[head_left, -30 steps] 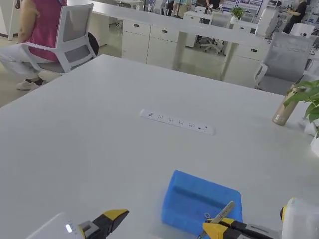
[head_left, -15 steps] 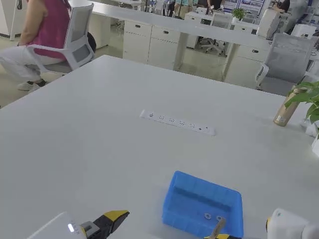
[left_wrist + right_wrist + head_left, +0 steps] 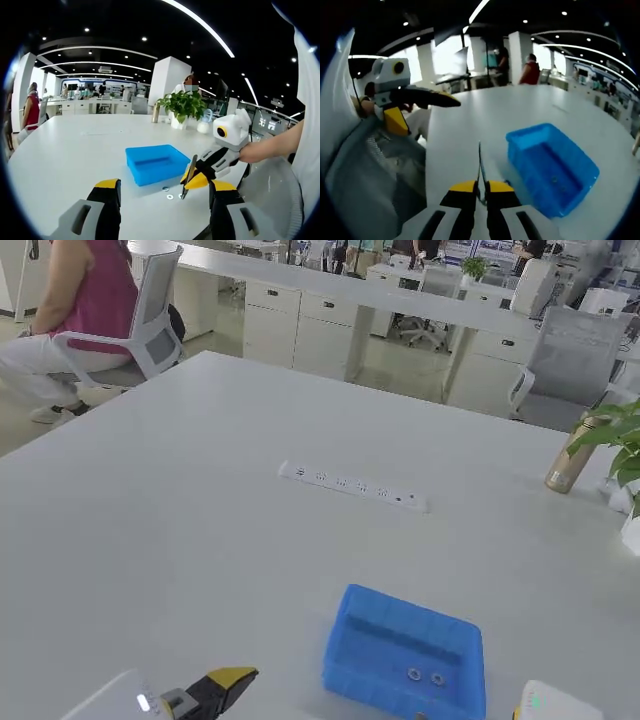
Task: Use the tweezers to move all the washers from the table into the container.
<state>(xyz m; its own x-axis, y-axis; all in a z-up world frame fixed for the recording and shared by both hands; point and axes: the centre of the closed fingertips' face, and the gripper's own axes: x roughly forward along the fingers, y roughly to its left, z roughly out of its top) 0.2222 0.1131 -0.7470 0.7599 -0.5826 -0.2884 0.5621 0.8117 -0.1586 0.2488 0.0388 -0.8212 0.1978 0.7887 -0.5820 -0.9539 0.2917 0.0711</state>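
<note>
The blue container (image 3: 403, 655) sits near the table's front edge with two washers (image 3: 425, 676) on its floor. A few washers (image 3: 170, 196) lie on the table just in front of the container (image 3: 155, 162). My right gripper (image 3: 480, 186) is shut on thin metal tweezers (image 3: 481, 167), whose tips point past the container (image 3: 552, 167) on its left side. In the left gripper view the right gripper (image 3: 194, 179) holds the tweezers (image 3: 189, 174) tip-down just above the loose washers. My left gripper (image 3: 165, 192) stands open and holds nothing, left of the container (image 3: 215, 688).
A white power strip (image 3: 352, 486) lies across the middle of the table. A metal bottle (image 3: 568, 462) and a potted plant (image 3: 620, 445) stand at the right edge. A person sits on a white chair (image 3: 150, 325) at the far left.
The right gripper with the tweezers has drawn back from over the container toward me and left the head view. Two washers now show uncovered in the container. The left gripper has stayed put.
</note>
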